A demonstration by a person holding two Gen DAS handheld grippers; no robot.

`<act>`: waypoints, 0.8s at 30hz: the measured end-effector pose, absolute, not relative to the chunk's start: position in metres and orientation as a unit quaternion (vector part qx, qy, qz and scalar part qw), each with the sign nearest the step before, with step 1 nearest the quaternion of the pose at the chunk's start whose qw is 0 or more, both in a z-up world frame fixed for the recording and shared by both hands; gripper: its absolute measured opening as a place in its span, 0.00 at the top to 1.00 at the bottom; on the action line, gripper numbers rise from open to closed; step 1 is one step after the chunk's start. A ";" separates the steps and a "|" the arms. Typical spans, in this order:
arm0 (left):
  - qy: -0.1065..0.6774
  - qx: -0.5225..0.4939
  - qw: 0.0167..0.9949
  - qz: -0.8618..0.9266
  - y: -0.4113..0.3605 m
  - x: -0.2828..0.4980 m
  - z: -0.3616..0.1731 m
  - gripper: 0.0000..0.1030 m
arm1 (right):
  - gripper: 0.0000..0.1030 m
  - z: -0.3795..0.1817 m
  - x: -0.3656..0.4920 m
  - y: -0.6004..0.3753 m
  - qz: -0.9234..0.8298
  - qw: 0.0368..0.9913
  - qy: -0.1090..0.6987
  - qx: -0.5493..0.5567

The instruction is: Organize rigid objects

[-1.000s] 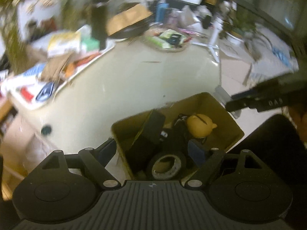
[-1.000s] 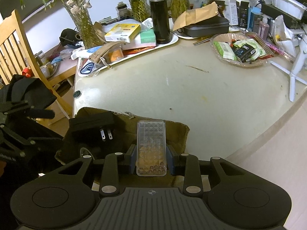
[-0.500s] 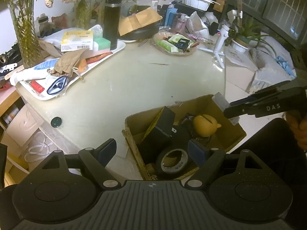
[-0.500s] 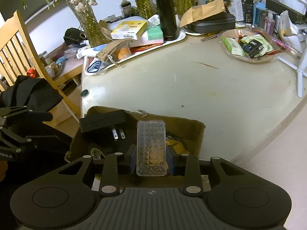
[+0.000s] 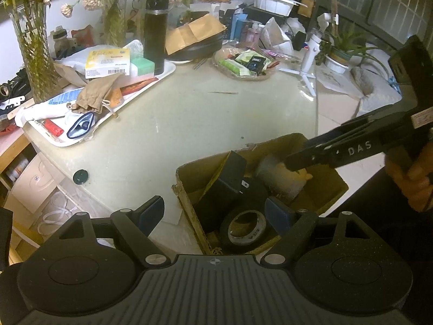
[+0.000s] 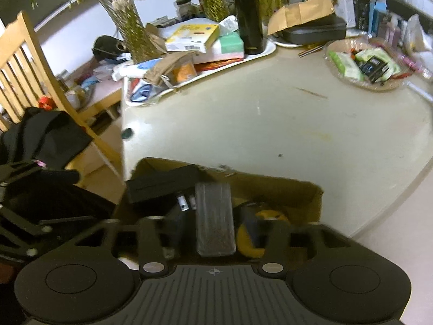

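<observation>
- Between the right tongs [image 6: 213, 233], whose jaws are opening, a clear ridged case [image 6: 215, 219] stands free of the pads, over the cardboard box [image 6: 297, 189].
- Left tongs [image 5: 215, 212] hang wide open, holding nothing, above the box's near edge.
- Inside lie a tape roll [image 5: 245, 230], black adapter [image 5: 223, 187] and yellow toy [image 6: 266, 215].
- The box sits on the tabletop [image 5: 167, 130].

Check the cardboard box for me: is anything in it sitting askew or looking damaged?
Yes. The black power adapter leans tilted against the cardboard box wall, prongs out, not flat. The box's near rim looks ragged. The clear case is between the right gripper fingers, which are opening over the box.
</observation>
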State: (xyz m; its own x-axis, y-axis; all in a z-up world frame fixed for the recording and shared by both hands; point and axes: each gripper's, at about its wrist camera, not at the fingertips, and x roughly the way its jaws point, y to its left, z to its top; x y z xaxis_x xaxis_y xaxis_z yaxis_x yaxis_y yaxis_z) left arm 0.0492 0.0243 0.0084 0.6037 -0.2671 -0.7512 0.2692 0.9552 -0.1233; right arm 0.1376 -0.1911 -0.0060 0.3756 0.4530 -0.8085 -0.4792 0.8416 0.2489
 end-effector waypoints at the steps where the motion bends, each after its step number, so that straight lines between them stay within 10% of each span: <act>1: 0.419 0.000 0.896 -0.150 0.025 0.049 0.009 0.20 | 0.22 -0.006 0.137 -0.190 0.277 0.833 0.477 -0.020; 8: 0.419 0.003 0.895 -0.151 0.024 0.049 0.009 0.20 | 0.00 -0.005 0.136 -0.194 0.262 0.845 0.465 -0.026; 24: 0.380 0.060 0.915 -0.125 -0.005 0.037 0.017 0.05 | 0.00 0.001 0.108 -0.222 0.200 0.880 0.427 -0.047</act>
